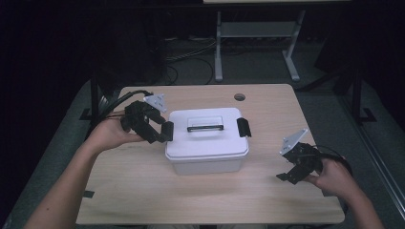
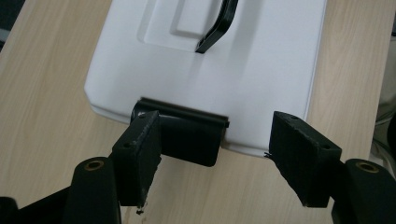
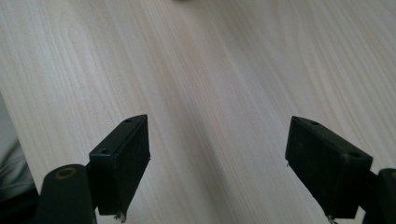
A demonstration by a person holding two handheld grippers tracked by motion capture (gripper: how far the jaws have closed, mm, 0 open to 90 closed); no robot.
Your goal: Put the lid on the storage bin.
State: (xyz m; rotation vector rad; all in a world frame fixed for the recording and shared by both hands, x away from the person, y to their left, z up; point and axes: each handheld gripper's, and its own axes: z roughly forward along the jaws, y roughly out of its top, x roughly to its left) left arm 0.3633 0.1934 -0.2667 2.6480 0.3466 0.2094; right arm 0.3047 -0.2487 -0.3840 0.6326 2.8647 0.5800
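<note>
The white lidded box (image 1: 207, 140) is sitting mid-bench (image 1: 143, 191), looking like stiff, smooth, fairly light plastic, best taken by its black side latch (image 2: 189, 135) or top handle (image 1: 205, 127). The left gripper (image 2: 219, 158) is holding its fingers (image 2: 140, 149) spread wide around that latch, 1 finger just beside it, gripping nothing. The right gripper (image 3: 219, 168) is hovering wide open and empty over bare bench, well apart from the box.
</note>
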